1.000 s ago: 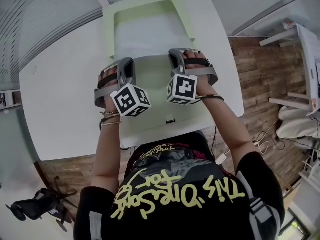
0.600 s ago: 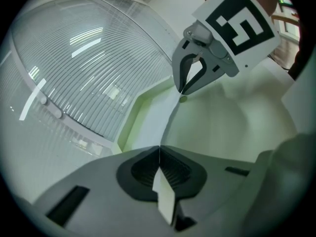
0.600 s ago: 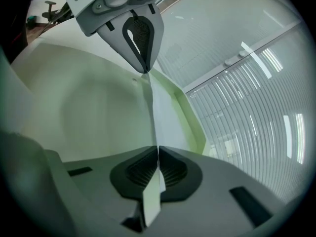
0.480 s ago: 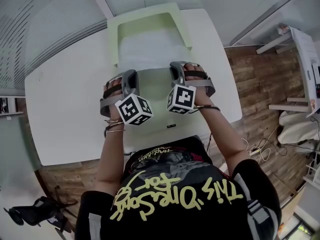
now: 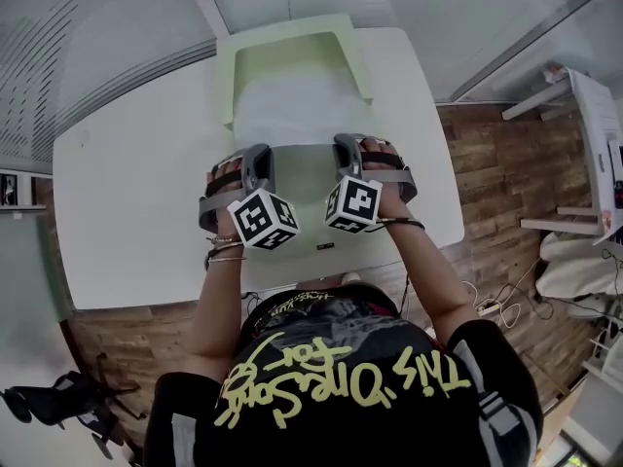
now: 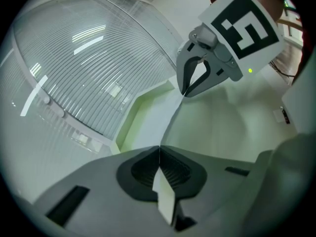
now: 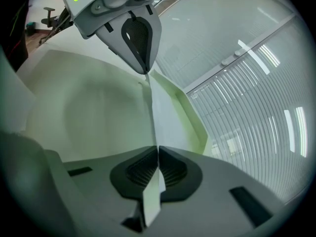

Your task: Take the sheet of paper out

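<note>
A pale green open folder tray (image 5: pixel 226 76) lies at the far side of the white table (image 5: pixel 136 202). A white sheet of paper (image 5: pixel 292 105) runs from inside it toward me. My left gripper (image 5: pixel 259 156) and right gripper (image 5: pixel 344 144) are both shut on the sheet's near edge, side by side, a hand's width apart. In the left gripper view the thin sheet (image 6: pixel 170 117) runs edge-on from my own jaws (image 6: pixel 159 149) to the right gripper (image 6: pixel 183 94). The right gripper view mirrors this: the sheet (image 7: pixel 150 112) passes from my jaws (image 7: pixel 158 149) to the left gripper (image 7: pixel 146 72).
Striped glass walls (image 5: pixel 88 27) stand behind the table's far edge. Wooden floor (image 5: pixel 496 154), shelving and cables lie to the right. An office chair (image 5: pixel 58 402) stands at the lower left. A small dark slot (image 5: pixel 325 246) sits in the table near my body.
Both grippers, still shut on the sheet, have drawn slightly toward me, away from the tray. The head view has shifted, so the table sits lower in the picture.
</note>
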Motion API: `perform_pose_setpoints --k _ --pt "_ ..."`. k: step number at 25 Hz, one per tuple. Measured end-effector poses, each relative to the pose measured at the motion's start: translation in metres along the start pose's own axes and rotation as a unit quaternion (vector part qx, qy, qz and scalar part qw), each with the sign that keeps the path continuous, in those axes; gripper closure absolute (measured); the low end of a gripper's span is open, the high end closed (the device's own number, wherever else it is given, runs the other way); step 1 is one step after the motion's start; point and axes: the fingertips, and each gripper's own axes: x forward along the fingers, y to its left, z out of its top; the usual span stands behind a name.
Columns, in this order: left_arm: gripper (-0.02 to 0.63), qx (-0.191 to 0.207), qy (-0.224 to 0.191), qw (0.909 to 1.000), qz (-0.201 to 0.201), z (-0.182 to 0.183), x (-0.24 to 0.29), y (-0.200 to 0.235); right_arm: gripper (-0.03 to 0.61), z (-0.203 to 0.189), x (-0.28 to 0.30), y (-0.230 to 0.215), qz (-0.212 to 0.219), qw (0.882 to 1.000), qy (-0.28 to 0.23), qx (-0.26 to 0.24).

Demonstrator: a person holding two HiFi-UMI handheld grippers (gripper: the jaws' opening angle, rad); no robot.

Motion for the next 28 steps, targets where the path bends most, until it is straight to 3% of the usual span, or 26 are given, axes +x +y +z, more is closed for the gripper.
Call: perform_pose_setpoints --k 28 --pt "0.606 -0.052 0.023 0.9984 0.002 -0.003 -0.038 -0.045 0.568 -0.013 -0.040 0.041 0.041 0.999 -0.025 -0.007"
